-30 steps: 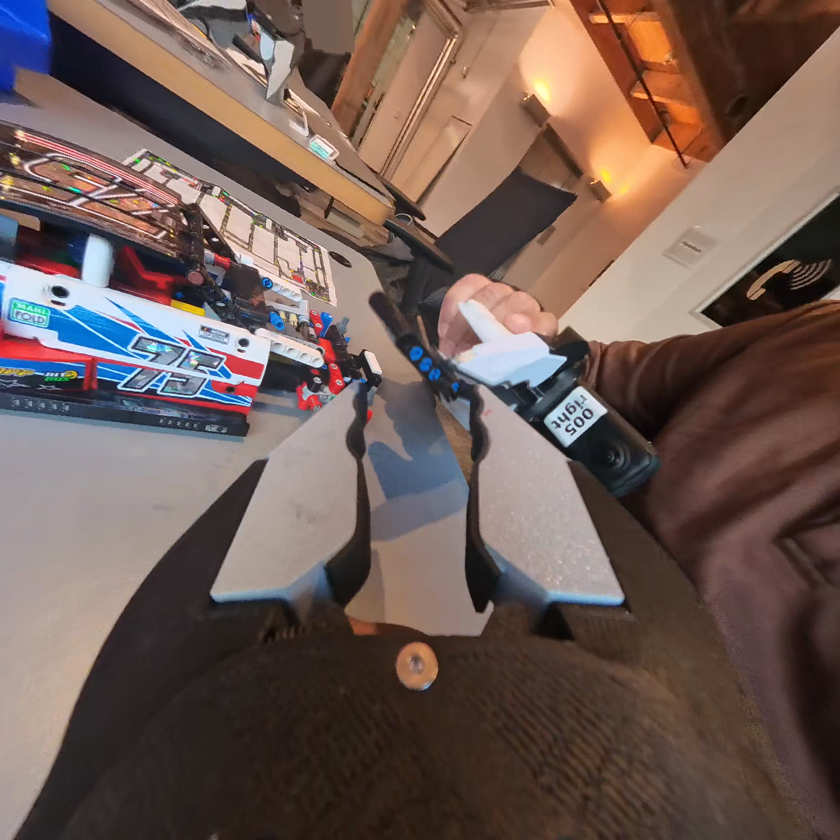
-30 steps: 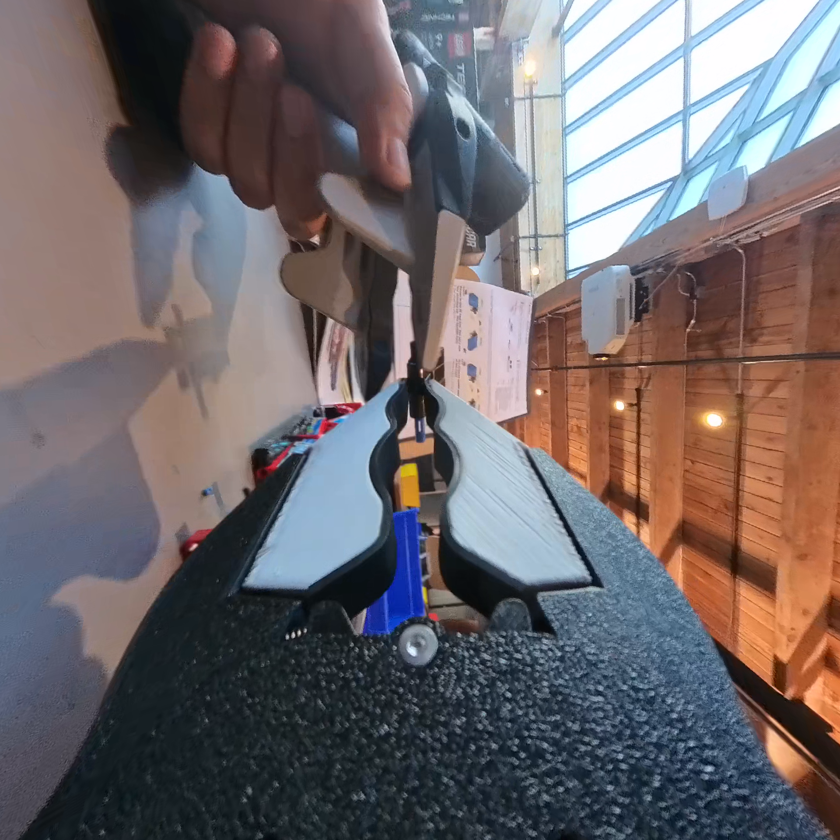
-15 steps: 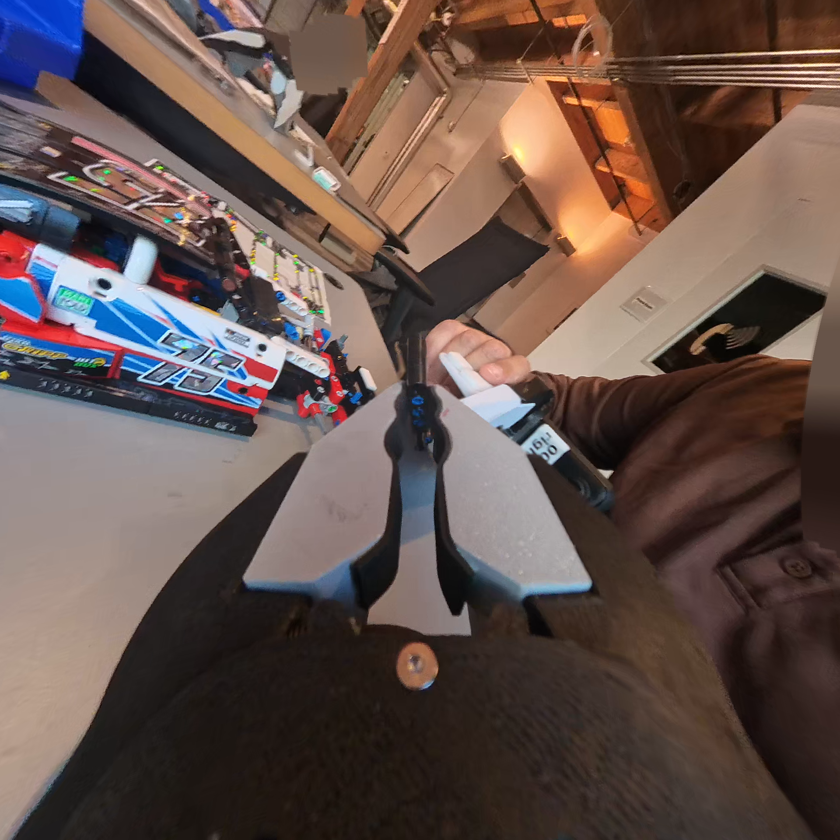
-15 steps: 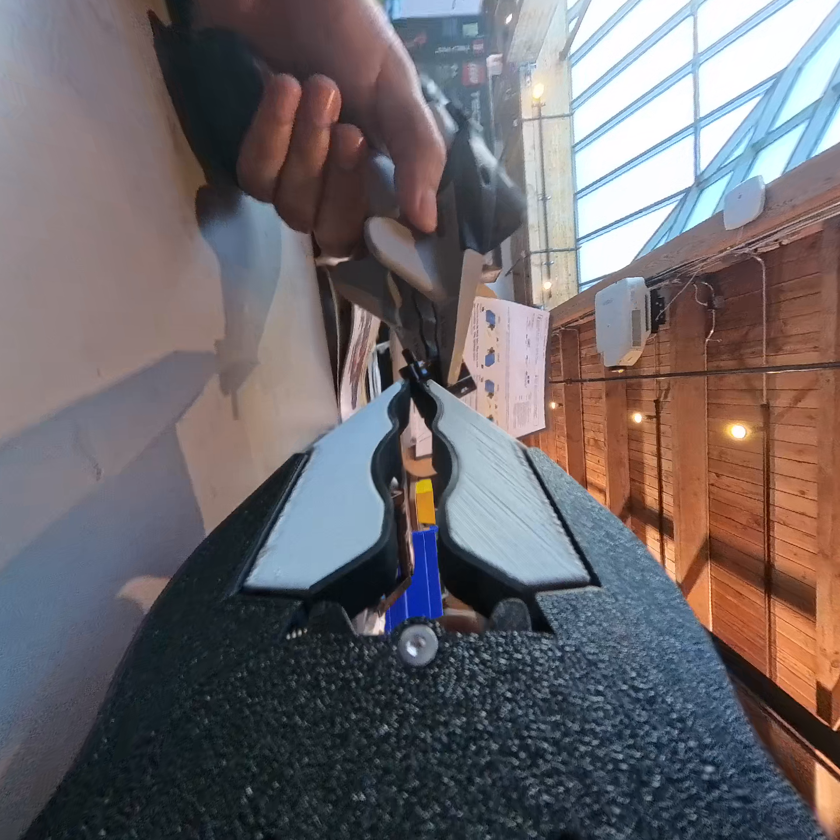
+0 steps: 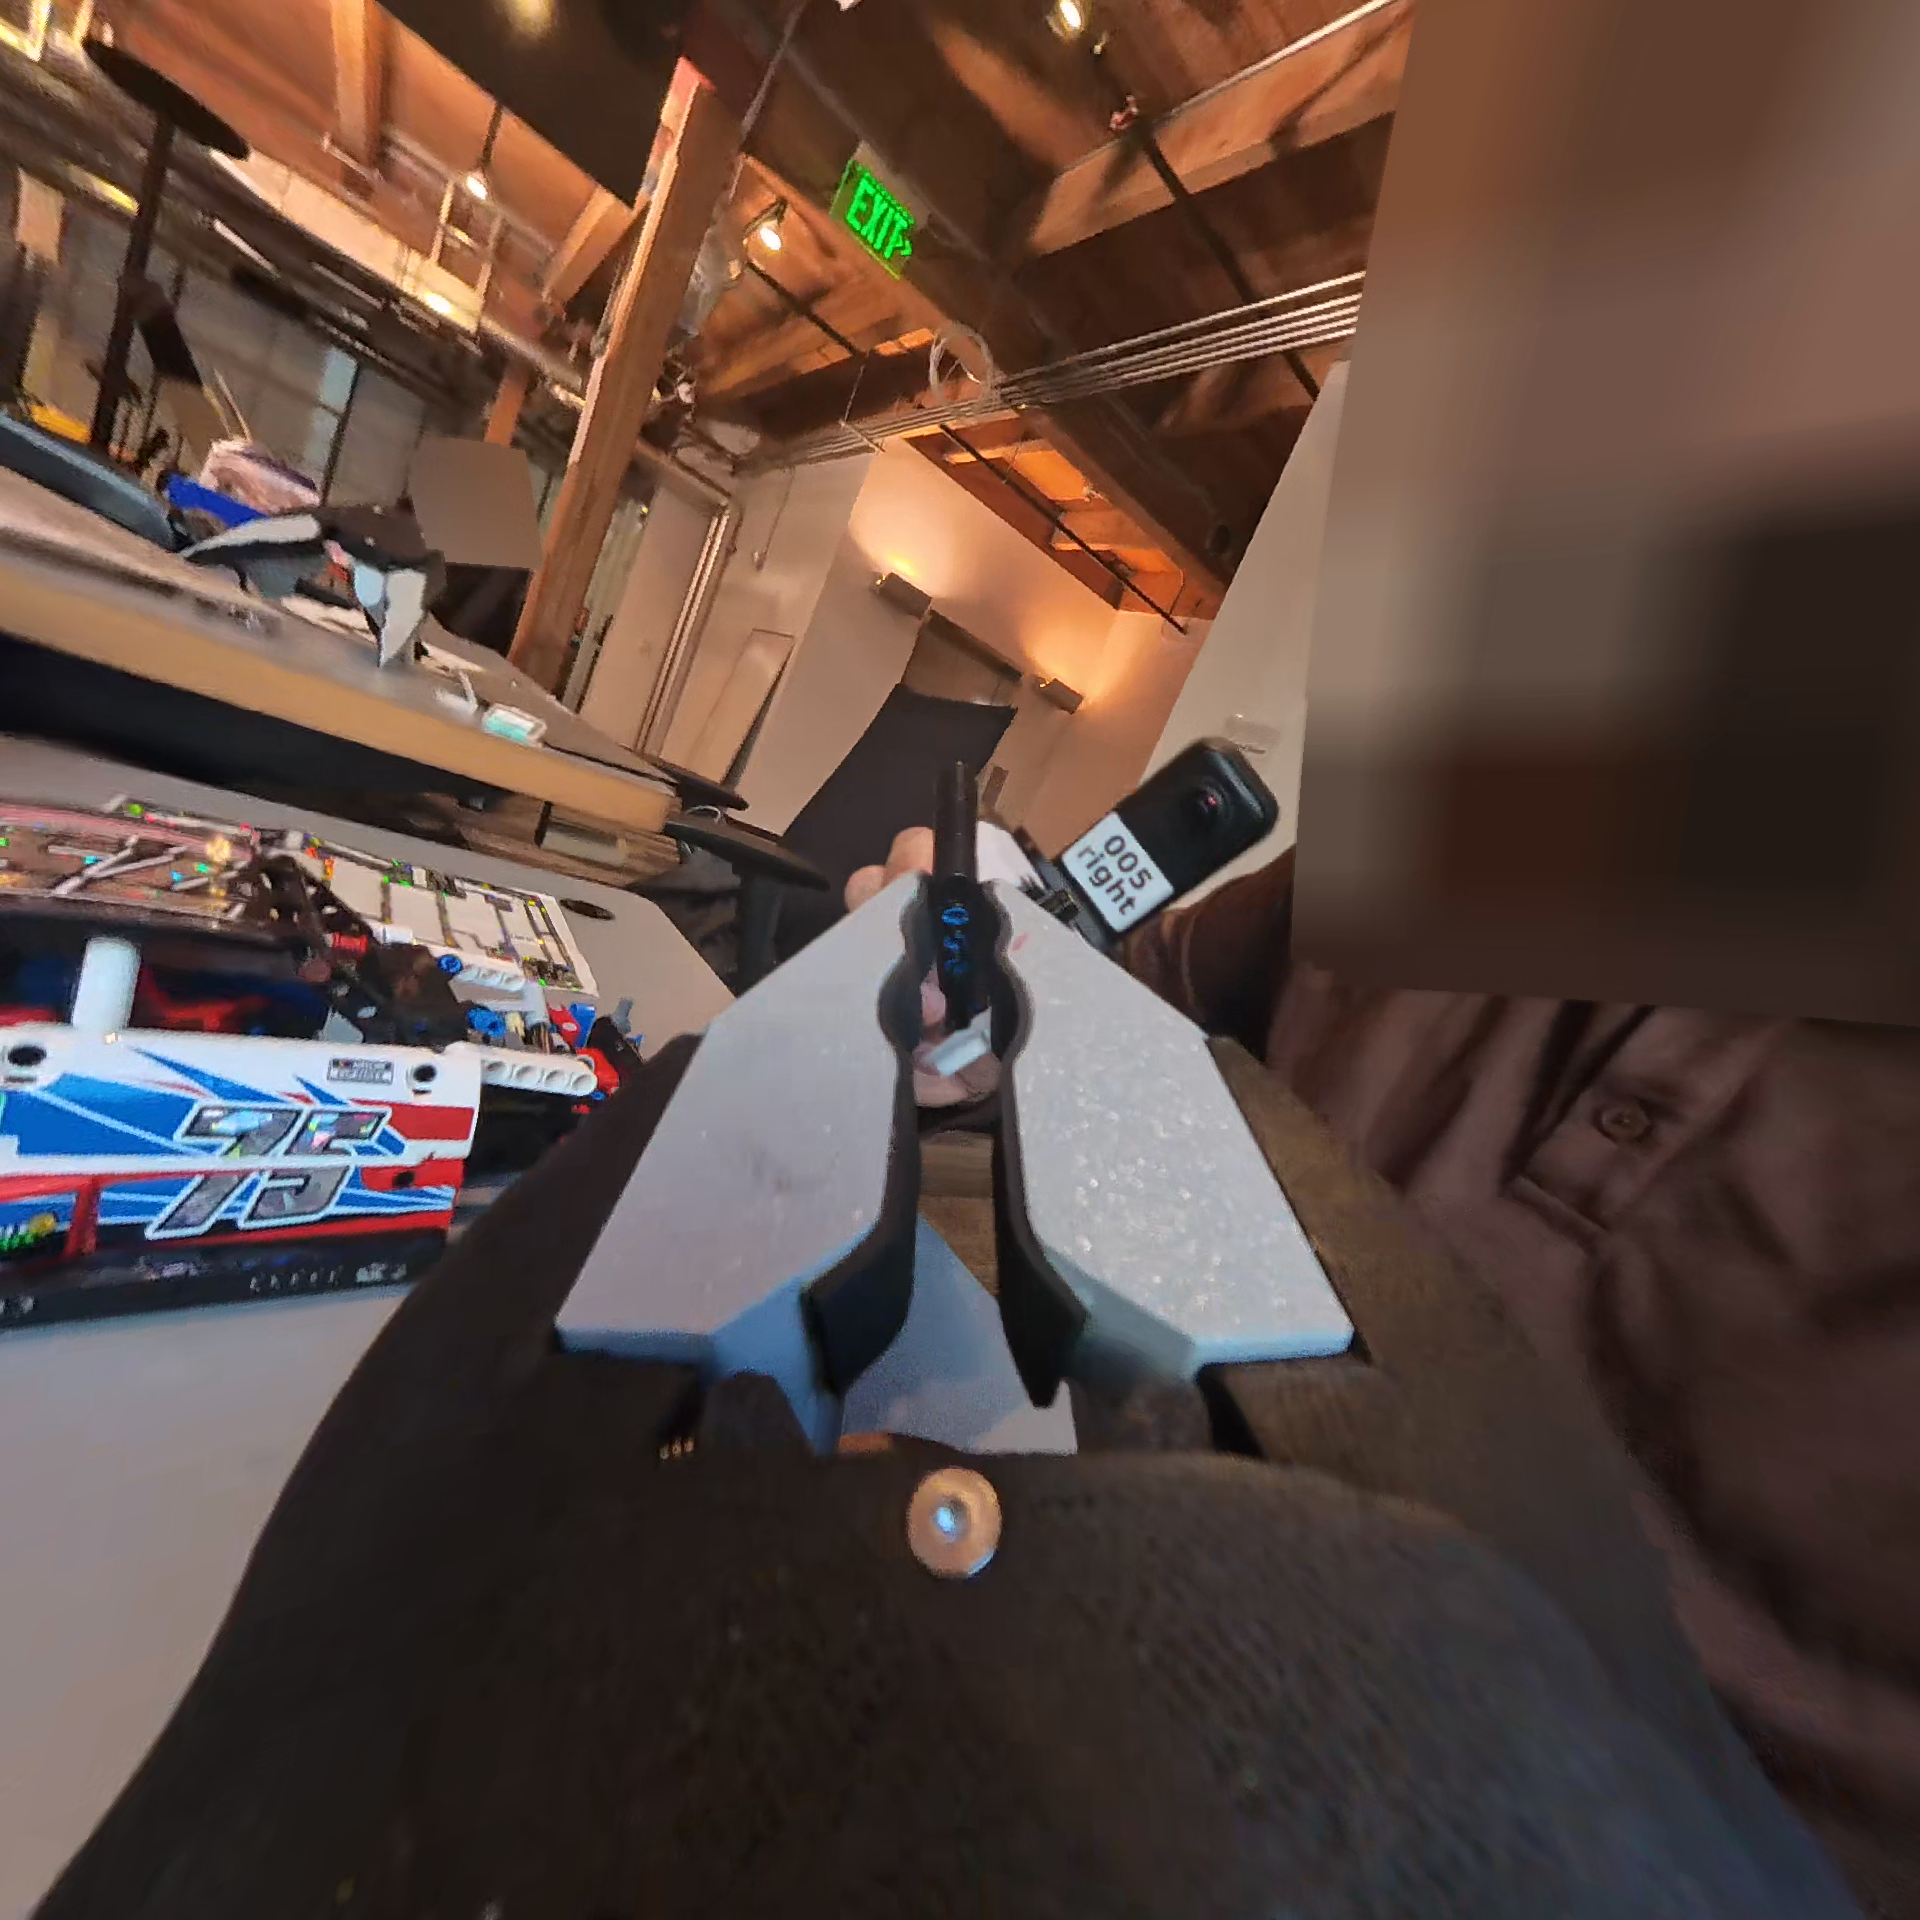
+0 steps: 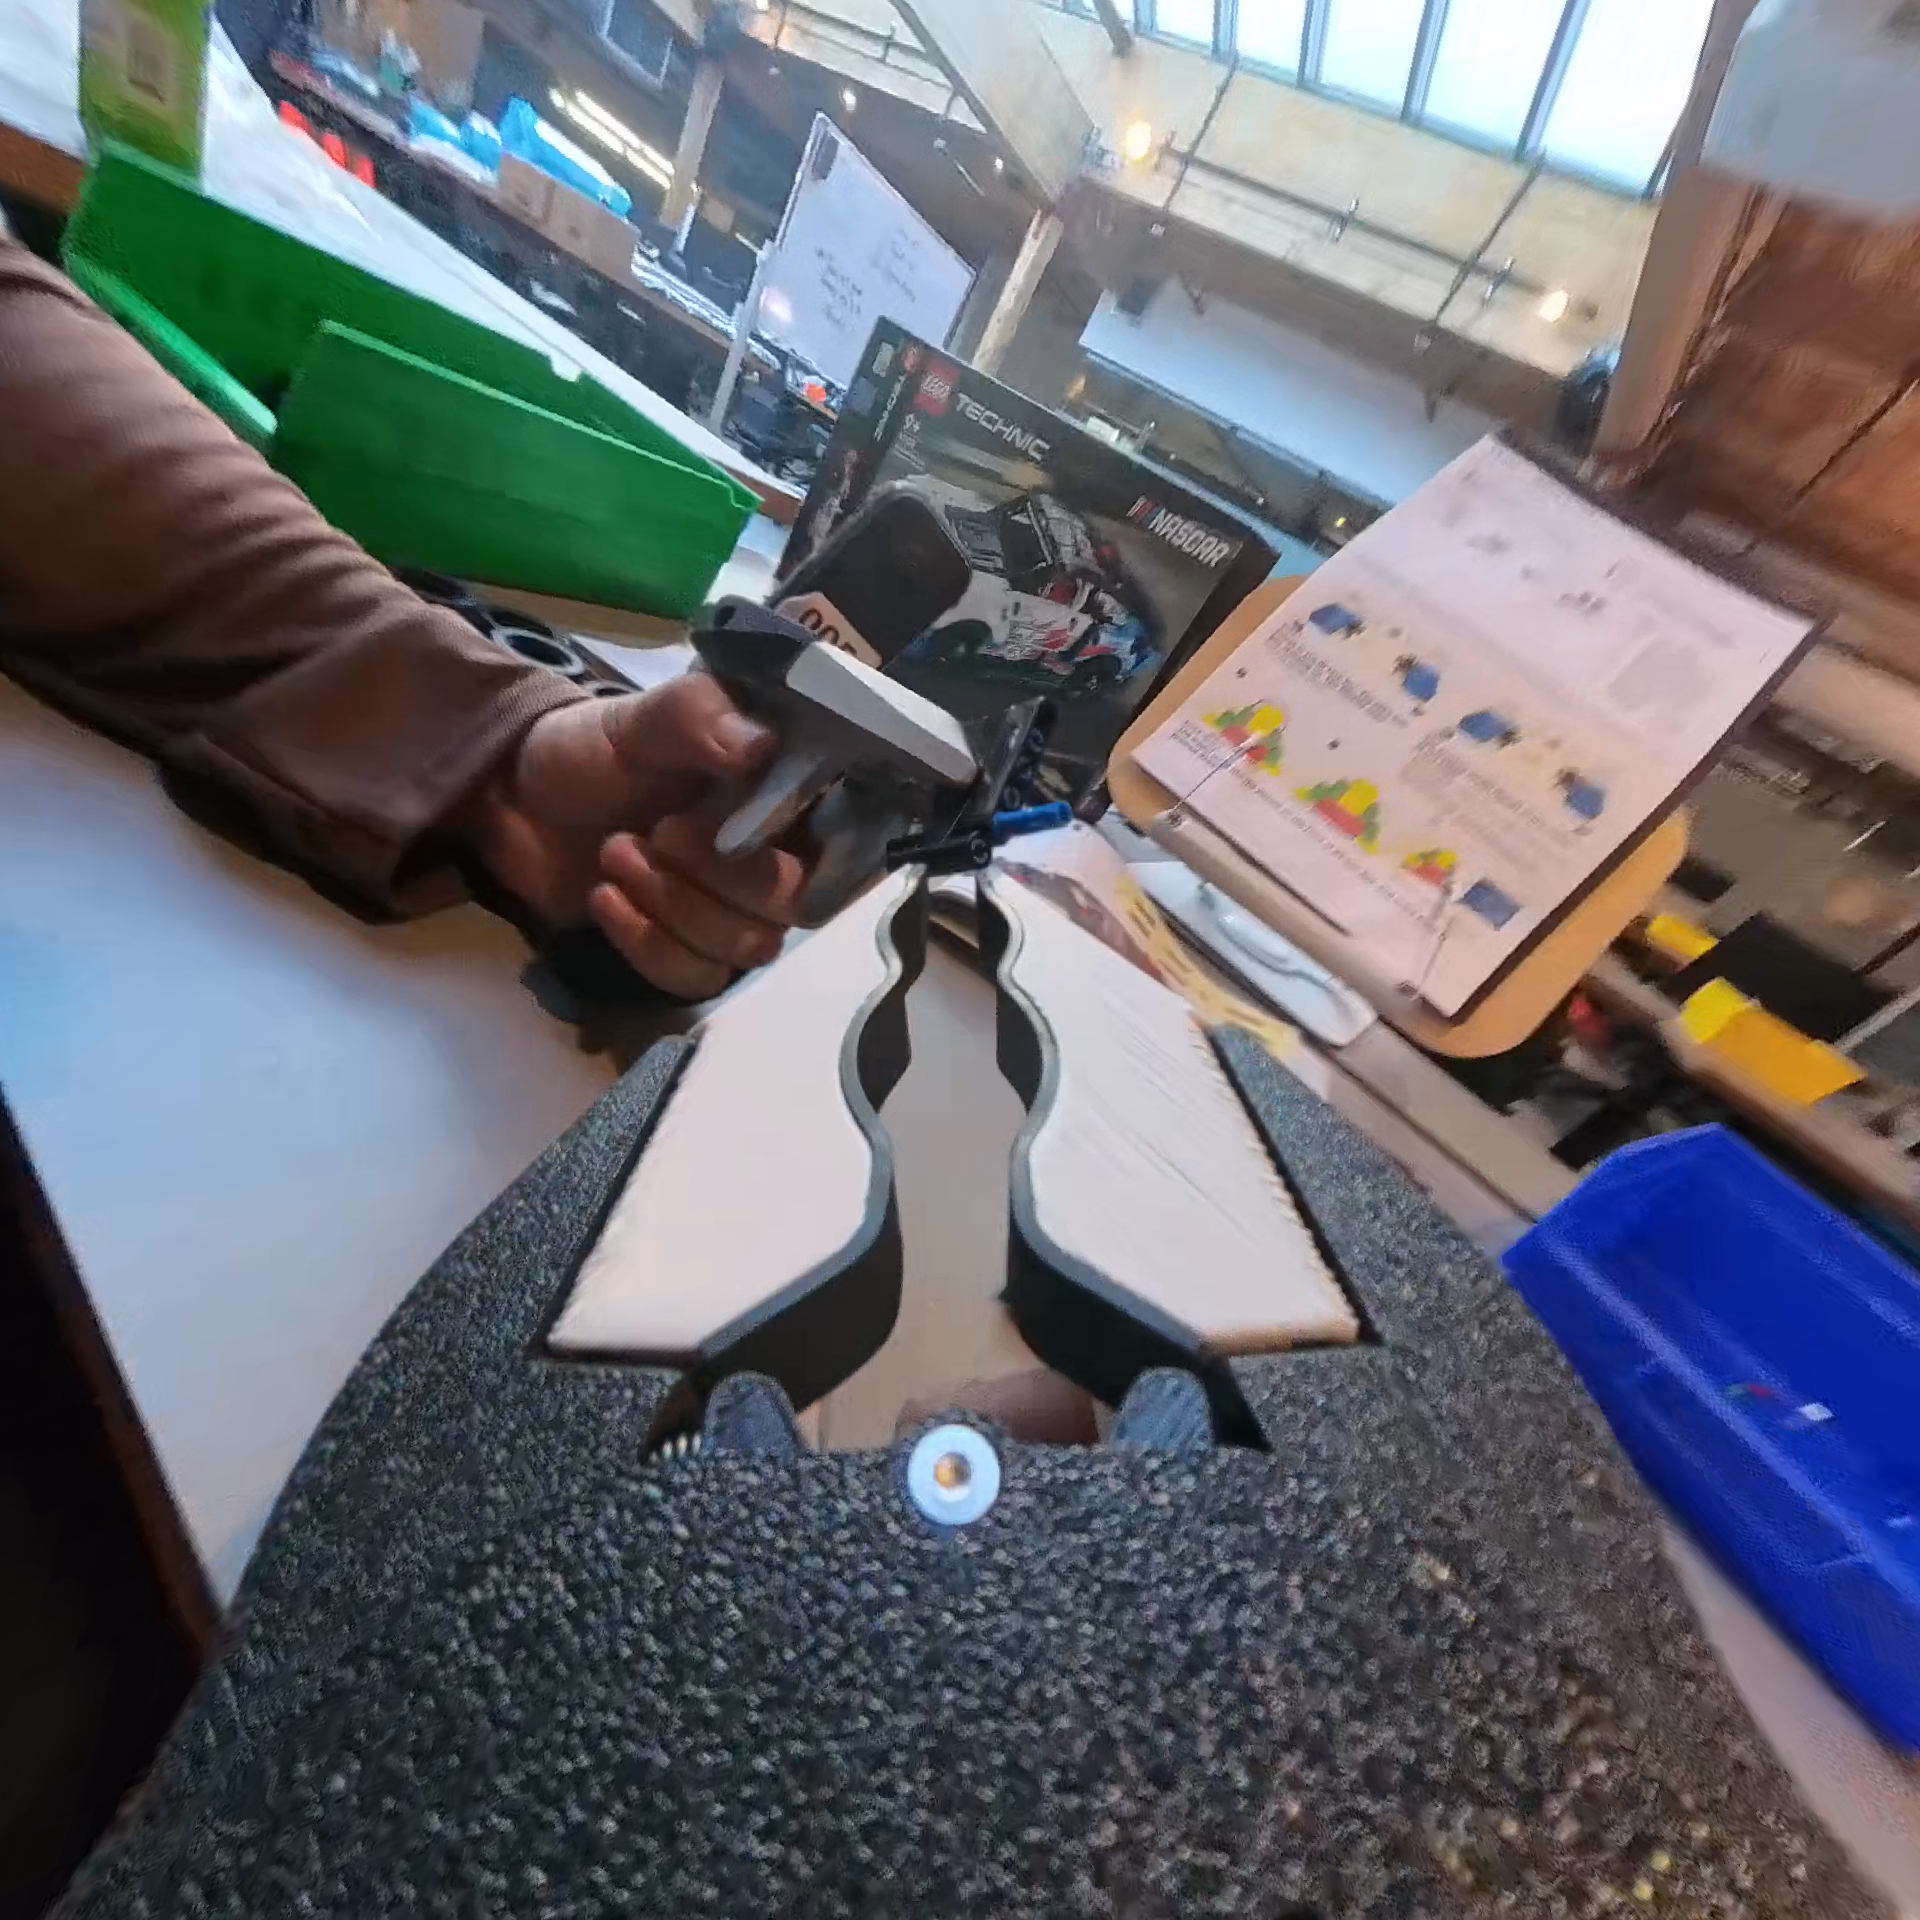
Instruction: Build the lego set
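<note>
My left gripper [image 5: 954, 894] is shut on a black Lego beam [image 5: 951, 831] with blue pins and holds it upright above the table. In the right wrist view the beam's end [image 6: 940, 850], with a blue pin [image 6: 1029, 821], sits in the left gripper's fingers [image 6: 883, 717]. My right gripper [image 6: 951, 894] is just below that end. Its jaws stand a narrow gap apart with nothing between them. The half-built white, blue and red Lego car [image 5: 239, 1122] stands on the table at the left.
A parts sheet [image 5: 488, 925] lies behind the car. The Lego box [image 6: 1018, 561], an instruction page on a wooden stand [image 6: 1455, 707], an open booklet [image 6: 1091, 904], green bins [image 6: 468, 468] and a blue bin [image 6: 1745, 1351] surround the white table [image 6: 260, 1039]. My two grippers' fingertips are within a few centimetres of each other.
My left gripper closed on the beam and lifted it, tilting upward. My right gripper, which had held the beam, rolled about a quarter turn, and its tips now sit just short of the beam.
</note>
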A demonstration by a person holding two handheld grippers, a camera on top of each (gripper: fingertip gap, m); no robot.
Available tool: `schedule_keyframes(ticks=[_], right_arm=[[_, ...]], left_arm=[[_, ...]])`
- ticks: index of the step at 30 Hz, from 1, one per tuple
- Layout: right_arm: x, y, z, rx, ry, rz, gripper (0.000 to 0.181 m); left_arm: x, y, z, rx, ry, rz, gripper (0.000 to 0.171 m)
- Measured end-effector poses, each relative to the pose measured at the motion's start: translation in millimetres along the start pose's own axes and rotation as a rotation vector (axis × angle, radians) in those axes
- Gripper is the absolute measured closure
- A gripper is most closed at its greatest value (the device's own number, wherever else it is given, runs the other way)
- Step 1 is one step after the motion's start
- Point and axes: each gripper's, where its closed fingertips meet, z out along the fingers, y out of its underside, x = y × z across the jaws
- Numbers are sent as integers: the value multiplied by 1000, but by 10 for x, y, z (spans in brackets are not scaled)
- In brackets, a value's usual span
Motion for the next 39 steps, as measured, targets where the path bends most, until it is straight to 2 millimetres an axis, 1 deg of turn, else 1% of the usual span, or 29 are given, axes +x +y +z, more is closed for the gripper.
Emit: schedule_keyframes(ticks=[4, 8, 12, 14, 16, 18, 20, 21, 25, 30, 32, 34, 36, 39], right_arm=[[50, 4, 11, -15, -11, 160, 172], [112, 88, 18, -38, -5, 218, 172], [94, 121, 42, -55, -51, 333, 171], [107, 165, 55, -75, -59, 391, 164], [125, 200, 58, -86, -64, 441, 161], [149, 201, 51, -77, -67, 478, 162], [160, 178, 45, -59, -80, 509, 171], [161, 164, 43, -49, -88, 527, 172], [157, 192, 42, -49, -110, 592, 173], [172, 216, 48, -46, -104, 633, 176], [201, 258, 54, -59, -77, 618, 176], [265, 342, 50, -102, -5, 526, 162], [262, 405, 45, -160, 40, 369, 160], [157, 496, 68, -256, 72, 66, 159]], left_arm=[[-18, 14, 10, -6, -16, 23, 167], [-74, -4, -12, 1, -44, 14, 167], [-130, 17, -14, -11, -71, -5, 167], [-144, 39, -7, -23, -79, -13, 167], [-137, 69, 8, -42, -76, -19, 167], [-154, 87, 18, -53, -88, -23, 167], [-187, 107, 17, -65, -102, -48, 168], [-192, 117, 19, -72, -102, -59, 168], [-211, 143, 25, -87, -111, -76, 167], [-230, 151, 23, -89, -119, -89, 168], [-267, 158, 21, -93, -142, -96, 167], [-395, 170, 1, -94, -219, -125, 167], [-565, 213, -44, -103, -319, -192, 167], [-692, 308, -75, -132, -394, -293, 167]])
